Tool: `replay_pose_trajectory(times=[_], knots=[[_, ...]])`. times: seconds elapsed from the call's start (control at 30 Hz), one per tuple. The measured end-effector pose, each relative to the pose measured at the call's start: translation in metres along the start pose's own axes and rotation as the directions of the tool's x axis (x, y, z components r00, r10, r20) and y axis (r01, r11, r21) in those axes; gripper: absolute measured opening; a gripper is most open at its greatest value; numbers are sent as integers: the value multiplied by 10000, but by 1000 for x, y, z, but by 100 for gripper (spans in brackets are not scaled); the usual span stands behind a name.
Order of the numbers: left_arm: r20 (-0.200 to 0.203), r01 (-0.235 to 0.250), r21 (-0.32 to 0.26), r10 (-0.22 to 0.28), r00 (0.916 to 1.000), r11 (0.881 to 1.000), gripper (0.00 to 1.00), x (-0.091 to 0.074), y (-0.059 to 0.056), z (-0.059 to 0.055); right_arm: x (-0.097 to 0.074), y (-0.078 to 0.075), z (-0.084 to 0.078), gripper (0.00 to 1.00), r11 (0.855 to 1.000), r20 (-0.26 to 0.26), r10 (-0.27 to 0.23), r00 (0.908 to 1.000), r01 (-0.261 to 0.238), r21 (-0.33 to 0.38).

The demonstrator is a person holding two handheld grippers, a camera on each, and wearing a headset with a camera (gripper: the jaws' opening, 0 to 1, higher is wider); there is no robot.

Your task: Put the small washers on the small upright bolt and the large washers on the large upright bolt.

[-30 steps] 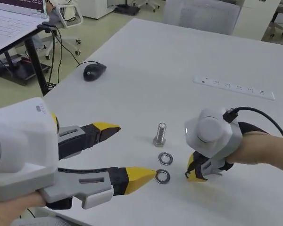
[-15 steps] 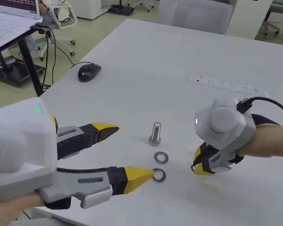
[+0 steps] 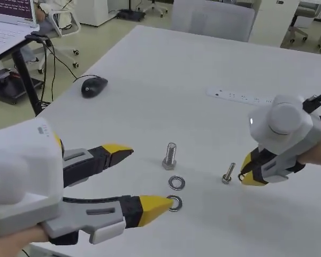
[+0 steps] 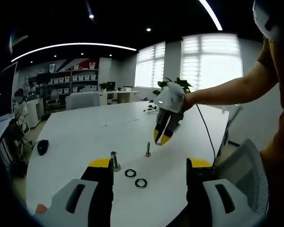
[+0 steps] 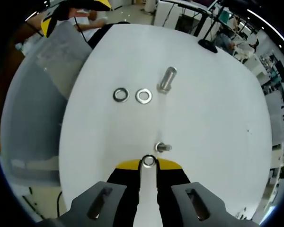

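The right gripper [image 5: 150,165] is pinched shut on what looks like a small washer [image 5: 149,161], though it's tiny here, so not certain. It hovers just beside the small bolt [image 5: 163,147]. To seat it, keep the washer flat, centre its hole over the bolt tip, lower straight down and let go only once it's threaded. The left gripper [image 3: 142,179] is empty with jaws wide apart, near the two large washers [image 3: 176,182] by the large bolt [image 3: 170,156].

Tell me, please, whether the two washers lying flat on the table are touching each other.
Apart. The right gripper view shows a strip of bare table between the washer nearer the large bolt and the other washer.
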State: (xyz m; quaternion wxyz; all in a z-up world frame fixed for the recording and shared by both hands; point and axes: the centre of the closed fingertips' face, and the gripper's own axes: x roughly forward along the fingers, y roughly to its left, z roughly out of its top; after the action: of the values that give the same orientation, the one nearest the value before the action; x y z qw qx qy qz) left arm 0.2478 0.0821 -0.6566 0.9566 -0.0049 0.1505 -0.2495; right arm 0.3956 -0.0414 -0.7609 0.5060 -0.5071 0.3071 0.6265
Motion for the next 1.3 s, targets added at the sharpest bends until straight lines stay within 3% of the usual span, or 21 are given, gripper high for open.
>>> replay_pose_trajectory(times=[0.27, 0.5, 0.73, 1.3], knots=[[14, 9, 18, -9, 10000, 10000, 61, 1, 0, 2, -6, -14, 10, 12, 9995, 20, -264, 9996, 265, -160], [-11, -58, -21, 58, 10000, 10000, 61, -2, 1, 1, -1, -22, 13, 12, 9994, -63, -247, 9997, 246, -242], [7, -109, -55, 109, 9999, 9999, 61, -3, 1, 1, 6, -23, 20, 12, 9992, -87, -141, 9999, 138, -380], [23, -200, -148, 200, 9998, 9997, 61, -5, 4, -2, 16, -23, 15, 12, 9986, -427, 25, 9991, -48, -527]])
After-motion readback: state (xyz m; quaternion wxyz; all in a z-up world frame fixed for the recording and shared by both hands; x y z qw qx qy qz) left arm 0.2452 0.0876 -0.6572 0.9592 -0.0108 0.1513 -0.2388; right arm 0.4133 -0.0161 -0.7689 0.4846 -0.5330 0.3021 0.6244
